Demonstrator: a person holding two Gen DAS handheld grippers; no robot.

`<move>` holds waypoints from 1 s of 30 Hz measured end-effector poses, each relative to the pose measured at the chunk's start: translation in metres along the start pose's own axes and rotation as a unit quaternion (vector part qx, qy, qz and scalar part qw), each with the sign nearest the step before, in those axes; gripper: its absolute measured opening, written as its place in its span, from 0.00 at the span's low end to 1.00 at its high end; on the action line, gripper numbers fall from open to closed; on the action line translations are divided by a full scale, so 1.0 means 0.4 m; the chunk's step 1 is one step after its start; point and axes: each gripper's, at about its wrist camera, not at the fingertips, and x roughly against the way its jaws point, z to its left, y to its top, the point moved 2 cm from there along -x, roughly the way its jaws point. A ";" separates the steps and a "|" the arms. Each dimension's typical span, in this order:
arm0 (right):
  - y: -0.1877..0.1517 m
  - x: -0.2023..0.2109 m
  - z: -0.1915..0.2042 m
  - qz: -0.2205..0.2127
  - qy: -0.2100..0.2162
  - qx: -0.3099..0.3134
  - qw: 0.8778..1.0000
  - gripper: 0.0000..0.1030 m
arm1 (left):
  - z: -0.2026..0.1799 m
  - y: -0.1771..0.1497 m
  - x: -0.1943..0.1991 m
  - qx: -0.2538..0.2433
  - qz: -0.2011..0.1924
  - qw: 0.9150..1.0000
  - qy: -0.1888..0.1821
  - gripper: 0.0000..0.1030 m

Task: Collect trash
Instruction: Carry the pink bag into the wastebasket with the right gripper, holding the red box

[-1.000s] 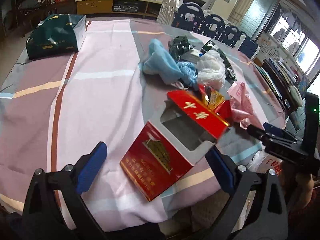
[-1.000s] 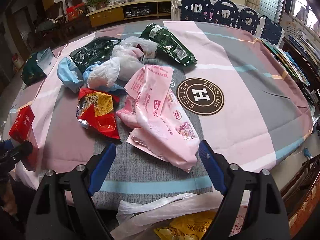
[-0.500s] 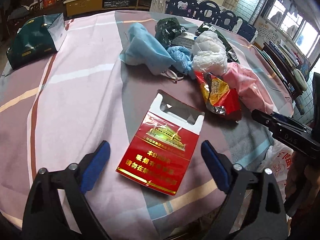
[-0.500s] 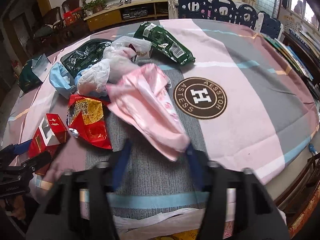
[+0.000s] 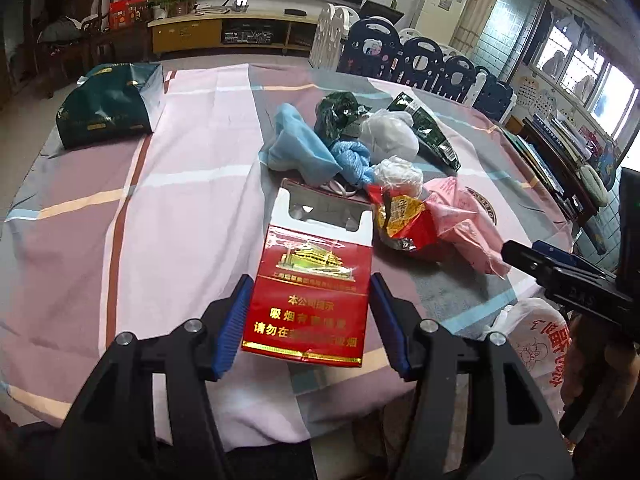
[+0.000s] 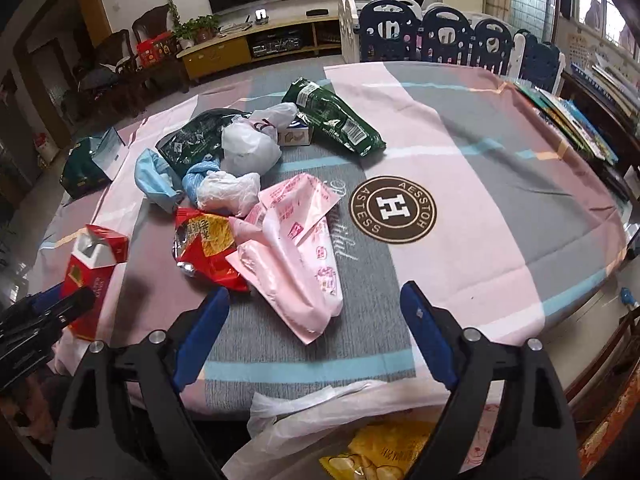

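Note:
My left gripper [image 5: 310,320] is shut on a red cigarette carton [image 5: 310,280], its blue pads pressing both long sides; the carton's open white top points away. It also shows in the right wrist view [image 6: 90,268], held upright off the cloth. My right gripper [image 6: 314,336] is open and empty, just in front of a pink plastic wrapper [image 6: 296,248] lying on the table. A red and yellow snack bag [image 6: 206,248] lies left of the wrapper. A white plastic trash bag [image 6: 340,428] with a yellow packet inside hangs below the table edge.
Behind lie blue cloth [image 6: 154,176], white plastic bags [image 6: 248,148], dark green packets [image 6: 336,118] and a small box [image 6: 296,136]. A green gift bag [image 5: 108,106] stands at the far left. The striped cloth has a round brown logo [image 6: 392,210]. Books [image 6: 576,120] lie at right.
My left gripper has closed on the red carton and lifted it upright. My right gripper was closed around the pink wrapper half a second ago; now it is open and the wrapper lies flat.

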 end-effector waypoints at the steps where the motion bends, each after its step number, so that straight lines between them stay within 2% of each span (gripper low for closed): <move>1: 0.010 -0.014 0.006 0.007 -0.002 0.003 1.000 0.83 | -0.002 -0.001 0.014 0.001 -0.003 1.000 -0.001 0.58; 5: 0.033 -0.098 0.022 0.038 -0.004 0.010 0.999 0.81 | -0.012 -0.002 0.060 -0.008 -0.018 1.000 0.007 0.58; 6: 0.032 -0.112 0.025 0.042 0.001 0.013 0.999 0.61 | -0.013 -0.004 0.069 -0.011 -0.020 1.000 0.011 0.58; 7: 0.028 -0.127 0.028 0.049 0.003 0.014 0.999 0.30 | -0.013 -0.006 0.077 -0.013 -0.021 1.000 0.015 0.58; 8: 0.024 -0.133 0.028 0.057 0.004 0.010 0.998 0.21 | -0.016 -0.007 0.085 -0.017 -0.022 0.999 0.020 0.58; 10: 0.014 -0.118 0.021 0.054 0.029 -0.011 0.998 0.15 | -0.021 -0.014 0.096 -0.021 -0.023 0.999 0.022 0.58; 14: -0.005 -0.033 0.012 0.020 0.027 -0.018 0.999 0.13 | -0.026 -0.021 0.126 -0.013 -0.023 0.999 0.019 0.58; 20: -0.053 0.140 -0.015 -0.027 0.042 -0.041 0.998 0.13 | -0.075 -0.039 0.212 -0.040 -0.052 0.997 0.049 0.58; 30: -0.106 0.329 -0.006 -0.055 0.031 -0.019 0.998 0.13 | -0.064 -0.038 0.344 -0.032 -0.106 0.992 0.062 0.58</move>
